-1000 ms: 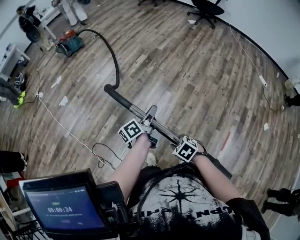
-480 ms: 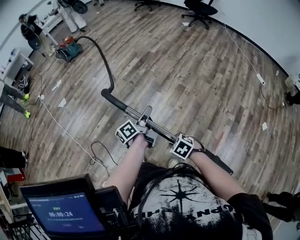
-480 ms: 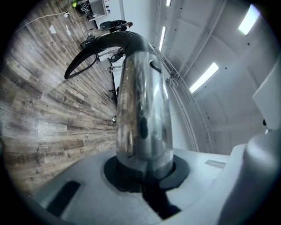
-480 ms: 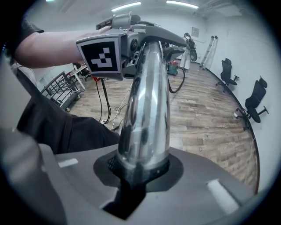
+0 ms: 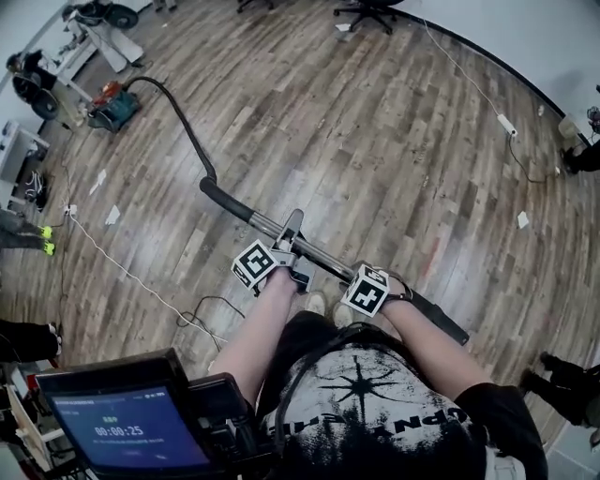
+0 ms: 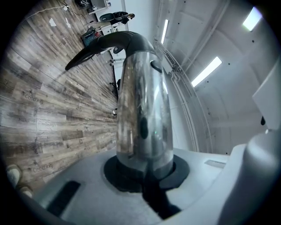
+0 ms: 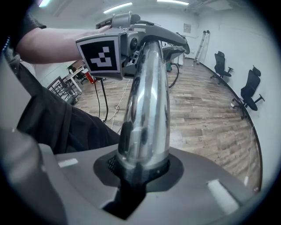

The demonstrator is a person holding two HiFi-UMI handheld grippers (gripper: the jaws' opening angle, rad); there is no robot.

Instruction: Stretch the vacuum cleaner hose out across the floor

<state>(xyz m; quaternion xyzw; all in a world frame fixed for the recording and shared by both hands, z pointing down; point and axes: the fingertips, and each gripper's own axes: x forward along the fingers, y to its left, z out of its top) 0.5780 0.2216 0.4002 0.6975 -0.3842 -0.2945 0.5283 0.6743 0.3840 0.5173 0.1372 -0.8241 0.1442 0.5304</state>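
Note:
A teal vacuum cleaner (image 5: 111, 105) sits far off at the upper left of the head view. Its black hose (image 5: 184, 128) runs across the wood floor to a curved black handle (image 5: 217, 195) and a chrome wand (image 5: 270, 226). My left gripper (image 5: 291, 246) is shut on the wand near the handle, where the chrome tube (image 6: 142, 118) fills the jaws of the left gripper (image 6: 145, 176). My right gripper (image 5: 361, 277) is shut on the wand lower down, with the tube (image 7: 145, 114) standing out of the right gripper (image 7: 140, 173). The wand's black end (image 5: 441, 323) passes my right side.
Office chairs (image 5: 366, 11) stand at the far wall. A white cable with a power strip (image 5: 506, 124) runs along the right. Another white cable (image 5: 122, 272) and a black cable loop (image 5: 211, 314) lie at the left. Tables (image 5: 94, 33) stand upper left. A screen (image 5: 131, 427) is at the lower left.
The vacuum cleaner and chairs have slid up and away in the head view, and the hose lies straighter. Both grippers keep their hold on the wand.

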